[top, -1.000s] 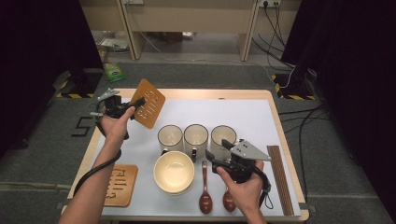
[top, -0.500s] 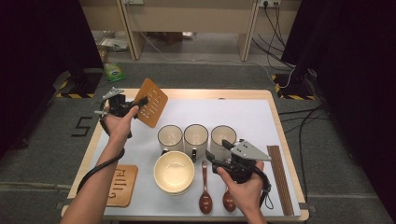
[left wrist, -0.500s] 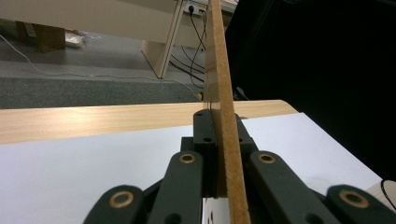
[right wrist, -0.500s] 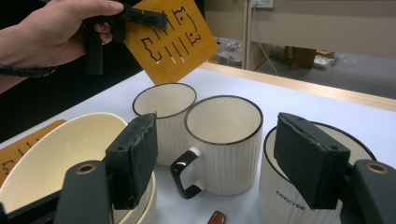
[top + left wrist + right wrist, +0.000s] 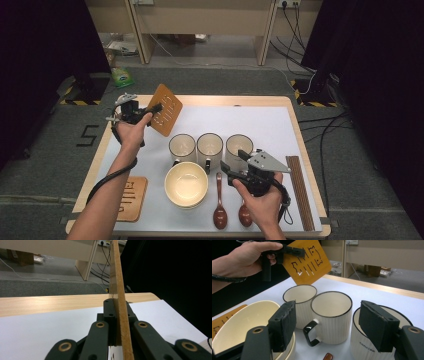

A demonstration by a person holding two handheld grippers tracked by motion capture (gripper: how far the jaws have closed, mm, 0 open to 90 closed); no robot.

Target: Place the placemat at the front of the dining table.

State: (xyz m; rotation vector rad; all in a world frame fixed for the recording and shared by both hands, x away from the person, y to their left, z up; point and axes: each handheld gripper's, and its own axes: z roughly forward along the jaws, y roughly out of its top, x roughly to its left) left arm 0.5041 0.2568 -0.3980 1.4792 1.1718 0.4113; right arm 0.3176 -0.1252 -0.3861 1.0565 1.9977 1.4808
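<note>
Left claw [image 5: 151, 109] pinched wooden trivet [image 5: 166, 109] by edge, held clear above table [image 5: 280, 125]. Right claw [image 5: 234, 162] spread, middle mug [image 5: 210, 147] just ahead.

On the tabletop [image 5: 280, 120] three mugs [image 5: 210, 148] stood in a row across the middle. Just before the left and middle mugs sat a bowl [image 5: 186, 184], and right of the bowl two spoons [image 5: 220, 210] lay side by side. A bundle of sticks [image 5: 299, 192] lay along the right edge. A slotted board [image 5: 131, 198] lay at the near left corner. Behind and left of the mugs, the left claw [image 5: 152, 108] held a second slotted board [image 5: 165, 110] above the tabletop. The right claw [image 5: 234, 165] hung just before the right mug.
</note>
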